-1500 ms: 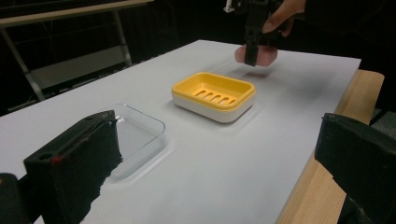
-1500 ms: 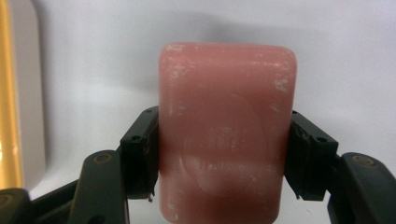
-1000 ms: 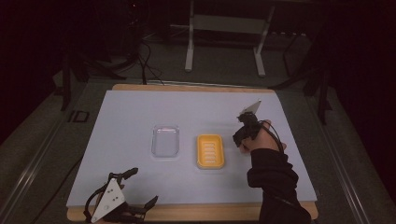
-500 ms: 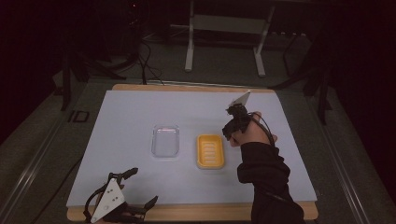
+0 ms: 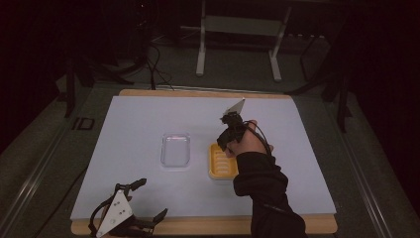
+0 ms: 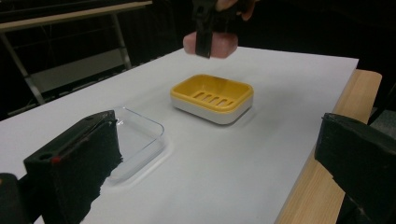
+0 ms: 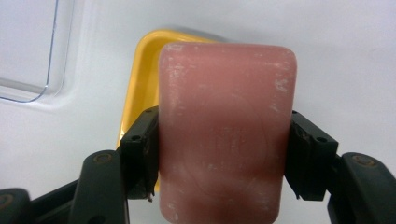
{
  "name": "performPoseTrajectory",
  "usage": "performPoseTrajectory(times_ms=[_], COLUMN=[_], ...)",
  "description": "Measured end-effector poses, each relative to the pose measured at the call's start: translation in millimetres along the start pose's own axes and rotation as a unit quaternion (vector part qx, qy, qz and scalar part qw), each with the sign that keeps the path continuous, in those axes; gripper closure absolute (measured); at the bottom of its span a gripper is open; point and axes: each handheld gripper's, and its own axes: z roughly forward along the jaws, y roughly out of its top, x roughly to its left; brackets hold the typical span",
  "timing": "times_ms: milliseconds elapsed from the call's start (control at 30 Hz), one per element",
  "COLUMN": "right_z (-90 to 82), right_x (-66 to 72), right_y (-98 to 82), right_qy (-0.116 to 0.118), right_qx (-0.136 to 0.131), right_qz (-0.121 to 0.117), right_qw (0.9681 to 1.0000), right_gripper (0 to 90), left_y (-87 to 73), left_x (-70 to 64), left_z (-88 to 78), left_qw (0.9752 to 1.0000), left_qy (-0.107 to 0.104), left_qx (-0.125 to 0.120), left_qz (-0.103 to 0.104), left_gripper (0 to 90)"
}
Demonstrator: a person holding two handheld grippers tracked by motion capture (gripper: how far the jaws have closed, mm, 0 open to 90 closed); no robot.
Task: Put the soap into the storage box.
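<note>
at the near edge of the table the left gripper lies unheld on the white sheet, by the bare wooden strip, its jaws spread wide with nothing between them. bare sheet runs from it to the clear plastic tray near the middle, with open room on the left side. just right of the tray stands the yellow soap dish, empty. above the dish the right gripper, in the person's right hand, is clenched on the pink soap bar, clear of the dish rim. beyond the far edge are a dark floor, cables and a metal stand.
</note>
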Motion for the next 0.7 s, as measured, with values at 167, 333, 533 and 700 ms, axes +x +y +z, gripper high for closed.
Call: performPoseTrajectory(times_ms=[167, 333, 533, 700], right_z=[14.8, 27.6, 42.9, 55.6], right_x=[5.4, 14.7, 20.3, 20.1], right_y=[-1.9, -4.1, -7.5, -11.2], right_qy=[0.009, 0.014, 0.021, 0.026], right_qx=[0.006, 0.01, 0.01, 0.017], right_qz=[0.005, 0.003, 0.013, 0.028], right_qw=[0.9999, 0.9999, 0.9997, 0.9991], right_gripper=[37.3, 37.3, 37.3, 37.2], left_y=[0.1, 0.1, 0.3, 0.4], left_x=[0.2, 0.1, -0.1, -0.2], left_z=[-0.3, -0.1, -0.8, -0.9], left_qw=[1.0, 1.0, 1.0, 1.0], left_qy=[0.0, 0.0, -0.001, -0.001], left_qx=[-0.001, -0.001, 0.0, 0.0], left_qz=[-0.001, 0.0, 0.001, 0.001], left_gripper=[0.6, 0.6, 0.6, 0.6])
